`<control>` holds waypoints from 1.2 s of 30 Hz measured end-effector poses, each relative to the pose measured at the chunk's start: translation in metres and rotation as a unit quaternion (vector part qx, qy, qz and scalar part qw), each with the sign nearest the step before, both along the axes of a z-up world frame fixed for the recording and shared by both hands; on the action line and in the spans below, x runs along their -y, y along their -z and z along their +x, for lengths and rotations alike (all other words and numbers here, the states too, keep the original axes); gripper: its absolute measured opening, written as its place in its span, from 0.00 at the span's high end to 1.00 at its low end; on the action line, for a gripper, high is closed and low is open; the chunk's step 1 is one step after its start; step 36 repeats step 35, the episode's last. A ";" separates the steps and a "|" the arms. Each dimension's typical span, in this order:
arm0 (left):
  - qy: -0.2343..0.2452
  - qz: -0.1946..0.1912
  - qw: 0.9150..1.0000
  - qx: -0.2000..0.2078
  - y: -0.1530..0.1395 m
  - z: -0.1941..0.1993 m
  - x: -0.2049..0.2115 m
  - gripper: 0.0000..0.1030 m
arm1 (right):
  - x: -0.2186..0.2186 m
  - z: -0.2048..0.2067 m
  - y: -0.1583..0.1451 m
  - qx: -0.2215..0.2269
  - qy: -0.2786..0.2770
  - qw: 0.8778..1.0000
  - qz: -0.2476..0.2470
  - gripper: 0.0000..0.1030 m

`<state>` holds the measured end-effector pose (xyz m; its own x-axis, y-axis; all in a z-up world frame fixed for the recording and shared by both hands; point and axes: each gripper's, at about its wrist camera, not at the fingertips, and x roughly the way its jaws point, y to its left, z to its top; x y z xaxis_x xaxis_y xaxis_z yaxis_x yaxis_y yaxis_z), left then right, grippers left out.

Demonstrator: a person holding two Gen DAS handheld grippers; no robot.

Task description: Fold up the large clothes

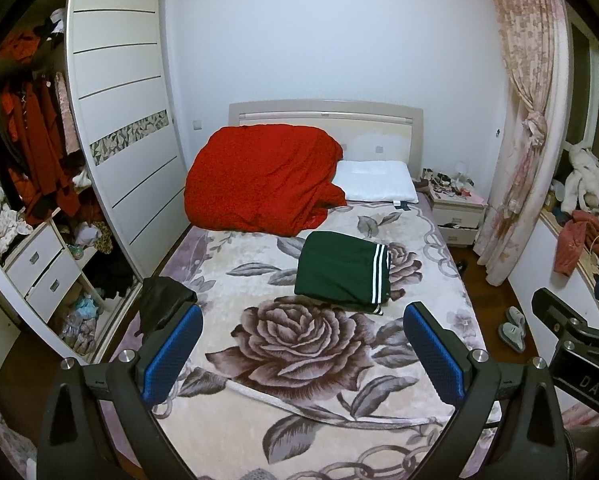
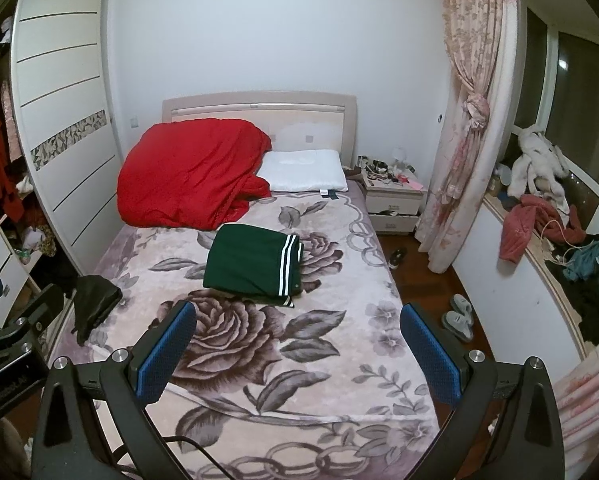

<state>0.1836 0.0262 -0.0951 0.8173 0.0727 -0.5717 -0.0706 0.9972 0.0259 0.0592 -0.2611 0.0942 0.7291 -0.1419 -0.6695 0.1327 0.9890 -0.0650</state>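
Observation:
A dark green garment with white stripes [image 1: 341,270] lies folded in a neat rectangle in the middle of the bed [image 1: 427,344]; it also shows in the right wrist view [image 2: 251,264]. A small black garment [image 1: 161,300] lies crumpled at the bed's left edge, also seen in the right wrist view [image 2: 93,302]. My left gripper [image 1: 301,342] is open and empty, held above the foot of the bed, well short of the green garment. My right gripper [image 2: 297,340] is open and empty too, beside the left one.
A red quilt [image 1: 259,176] is heaped at the head of the bed next to a white pillow [image 1: 375,186]. An open wardrobe [image 1: 111,120] stands left. A nightstand [image 1: 455,210], curtain [image 1: 527,120], slippers [image 1: 511,326] and a cluttered sill [image 2: 539,216] are right.

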 end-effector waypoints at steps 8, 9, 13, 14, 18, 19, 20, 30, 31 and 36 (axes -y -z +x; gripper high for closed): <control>0.000 0.000 1.000 0.004 -0.002 0.000 -0.001 0.00 | -0.003 -0.016 0.000 0.002 0.009 1.000 0.001 0.00; 0.000 0.000 1.000 0.005 -0.003 0.000 -0.002 0.00 | -0.003 -0.017 0.000 0.002 0.010 1.000 -0.001 0.00; -0.001 0.000 1.000 0.008 -0.006 0.001 -0.004 0.00 | -0.003 -0.021 0.000 0.003 0.011 1.000 0.001 0.00; 0.000 -0.001 1.000 0.009 -0.006 0.001 -0.004 0.00 | -0.003 -0.022 -0.001 0.003 0.011 1.000 0.002 0.00; 0.000 0.000 1.000 0.011 -0.007 -0.001 -0.004 0.00 | -0.003 -0.027 -0.001 0.006 0.014 1.000 0.001 0.00; 0.001 0.000 1.000 0.012 -0.007 0.000 -0.005 0.00 | -0.004 -0.028 -0.001 0.006 0.015 1.000 0.002 0.00; 0.000 0.000 1.000 0.011 -0.007 0.000 -0.004 0.00 | -0.004 -0.030 -0.001 0.007 0.016 1.000 0.002 0.00; 0.001 -0.001 1.000 0.011 -0.007 -0.001 -0.003 0.00 | -0.006 -0.042 0.000 0.010 0.016 1.000 0.002 0.00; -0.001 0.001 1.000 0.012 -0.008 -0.001 -0.003 0.00 | -0.006 -0.042 0.000 0.009 0.017 1.000 0.002 0.00; 0.001 0.006 1.000 0.018 -0.010 -0.003 0.000 0.00 | -0.008 -0.043 0.000 0.010 0.017 1.000 0.002 0.00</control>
